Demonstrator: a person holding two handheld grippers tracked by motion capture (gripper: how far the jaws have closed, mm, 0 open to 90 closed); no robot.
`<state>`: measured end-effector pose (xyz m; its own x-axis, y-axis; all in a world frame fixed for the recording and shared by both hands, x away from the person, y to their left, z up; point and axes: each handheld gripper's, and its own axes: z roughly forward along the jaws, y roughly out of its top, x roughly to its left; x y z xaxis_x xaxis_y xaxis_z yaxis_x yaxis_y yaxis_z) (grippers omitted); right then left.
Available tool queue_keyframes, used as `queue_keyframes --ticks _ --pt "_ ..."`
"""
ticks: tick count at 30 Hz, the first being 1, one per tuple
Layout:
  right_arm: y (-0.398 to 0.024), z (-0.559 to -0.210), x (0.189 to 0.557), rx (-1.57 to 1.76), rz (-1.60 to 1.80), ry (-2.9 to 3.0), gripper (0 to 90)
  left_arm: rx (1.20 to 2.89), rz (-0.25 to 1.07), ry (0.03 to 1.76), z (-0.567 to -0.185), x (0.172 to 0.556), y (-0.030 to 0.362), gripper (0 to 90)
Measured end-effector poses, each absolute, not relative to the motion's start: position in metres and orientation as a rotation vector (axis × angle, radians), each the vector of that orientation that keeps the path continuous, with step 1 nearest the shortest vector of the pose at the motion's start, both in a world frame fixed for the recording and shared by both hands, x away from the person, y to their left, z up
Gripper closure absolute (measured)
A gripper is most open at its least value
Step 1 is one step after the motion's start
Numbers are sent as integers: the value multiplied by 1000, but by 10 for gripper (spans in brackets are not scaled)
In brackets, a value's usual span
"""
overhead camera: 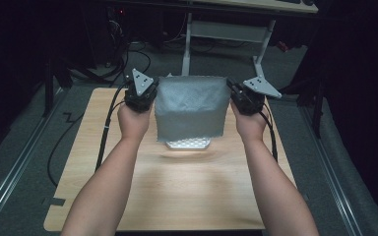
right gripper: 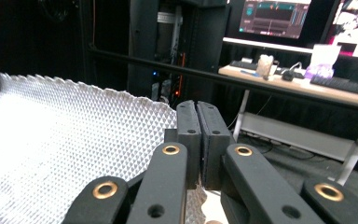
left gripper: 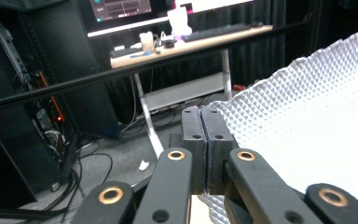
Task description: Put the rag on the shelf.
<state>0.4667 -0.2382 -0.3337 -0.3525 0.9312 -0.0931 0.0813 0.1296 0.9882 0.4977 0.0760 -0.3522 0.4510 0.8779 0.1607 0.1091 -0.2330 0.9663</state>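
Embossed grey cloth (overhead camera: 191, 108), matt black tongs (left gripper: 206, 149), pale wood table (overhead camera: 177, 191)

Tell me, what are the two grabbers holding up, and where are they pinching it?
A grey dimpled cloth. The left gripper pinches its top left corner, the right gripper its top right corner, so it hangs stretched between them above the table.

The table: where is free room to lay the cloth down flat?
The wooden table is bare in its near half, between the two forearms, and along its left and right edges. The far middle is taken: the grey textured cloth hangs there between the left gripper and right gripper, its lower end touching the wood.
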Motion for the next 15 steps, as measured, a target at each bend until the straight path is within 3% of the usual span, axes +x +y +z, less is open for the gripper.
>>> queue_keyframes --ticks 15 --pt "-238 -379 498 1052 1196 1709 897 1783 809 881 -393 512 79 892"
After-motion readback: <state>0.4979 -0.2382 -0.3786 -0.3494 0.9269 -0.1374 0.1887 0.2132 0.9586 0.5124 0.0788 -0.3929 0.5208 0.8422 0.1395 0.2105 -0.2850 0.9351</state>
